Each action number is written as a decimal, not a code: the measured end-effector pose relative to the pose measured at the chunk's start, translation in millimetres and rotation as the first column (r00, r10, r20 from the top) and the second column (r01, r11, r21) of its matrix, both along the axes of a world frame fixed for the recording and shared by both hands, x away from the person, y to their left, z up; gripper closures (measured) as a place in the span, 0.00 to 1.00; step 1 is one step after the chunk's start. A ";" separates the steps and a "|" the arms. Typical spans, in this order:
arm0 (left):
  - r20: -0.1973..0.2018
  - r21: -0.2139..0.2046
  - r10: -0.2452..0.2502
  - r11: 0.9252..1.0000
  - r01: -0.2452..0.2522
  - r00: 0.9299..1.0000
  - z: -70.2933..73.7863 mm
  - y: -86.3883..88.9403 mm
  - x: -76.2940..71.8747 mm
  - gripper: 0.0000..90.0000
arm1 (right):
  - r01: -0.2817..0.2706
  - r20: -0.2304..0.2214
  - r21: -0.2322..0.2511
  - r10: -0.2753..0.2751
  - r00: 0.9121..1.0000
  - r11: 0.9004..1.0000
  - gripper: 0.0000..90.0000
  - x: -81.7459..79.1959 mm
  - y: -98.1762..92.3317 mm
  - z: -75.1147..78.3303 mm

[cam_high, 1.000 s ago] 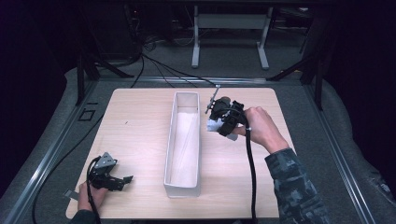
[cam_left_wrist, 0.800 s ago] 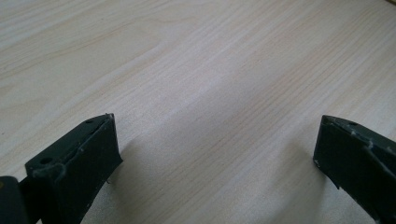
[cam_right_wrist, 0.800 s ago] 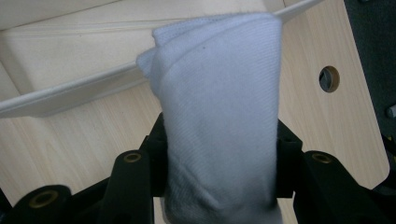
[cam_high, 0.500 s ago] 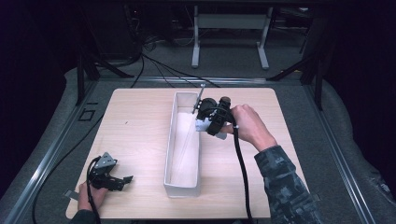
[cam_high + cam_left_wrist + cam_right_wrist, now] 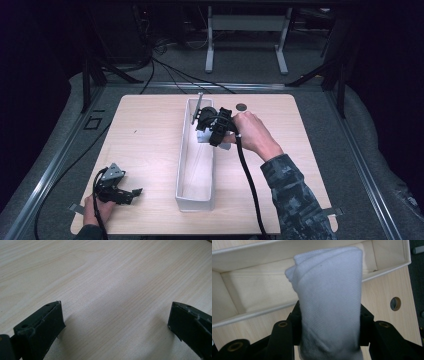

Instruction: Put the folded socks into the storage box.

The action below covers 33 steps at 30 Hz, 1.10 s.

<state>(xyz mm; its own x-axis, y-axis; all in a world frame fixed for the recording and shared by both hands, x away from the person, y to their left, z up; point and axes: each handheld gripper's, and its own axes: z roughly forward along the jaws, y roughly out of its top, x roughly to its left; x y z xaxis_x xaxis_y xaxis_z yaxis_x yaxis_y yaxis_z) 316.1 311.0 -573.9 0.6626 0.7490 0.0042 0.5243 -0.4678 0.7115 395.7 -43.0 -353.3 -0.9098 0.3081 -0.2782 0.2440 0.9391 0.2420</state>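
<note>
My right hand-held gripper (image 5: pixel 206 129) clamped a folded white cloth (image 5: pixel 328 302) over the far end of the long white tray (image 5: pixel 194 200). My left hand-held gripper (image 5: pixel 131 194) sat wide open, nothing between its jaws, on the worktop (image 5: pixel 145 135) left of that tray.

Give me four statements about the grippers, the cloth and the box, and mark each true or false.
1. The right gripper is shut on a folded white cloth. True.
2. The cloth lies flat on the floor of the long white box. False: it is held above the box's far end.
3. The left gripper holds nothing, its fingers apart over the wooden table. True.
4. The left gripper is inside the box. False: it is at the table's near left corner.
</note>
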 end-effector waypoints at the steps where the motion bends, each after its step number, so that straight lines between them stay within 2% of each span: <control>1: 0.000 0.000 0.000 1.000 0.000 1.000 0.0 0.0 0.0 0.00 | -0.003 -0.001 0.001 0.003 1.000 1.000 0.60 -0.2 2.1 -0.2; 18: 0.000 0.000 0.000 1.000 0.000 1.000 0.0 0.0 0.0 0.00 | -0.042 -0.018 -0.003 0.042 0.999 0.999 0.60 3.0 30.5 -10.0; 29: 0.000 0.000 0.000 1.000 0.000 1.000 0.0 0.0 0.0 0.00 | -0.048 -0.036 0.005 0.048 0.998 0.999 0.60 8.4 43.5 -24.5; 33: 0.000 0.000 0.000 1.000 0.000 1.000 0.0 0.0 0.0 0.00 | -0.047 -0.055 0.003 0.047 0.997 0.999 0.60 9.6 47.1 -30.7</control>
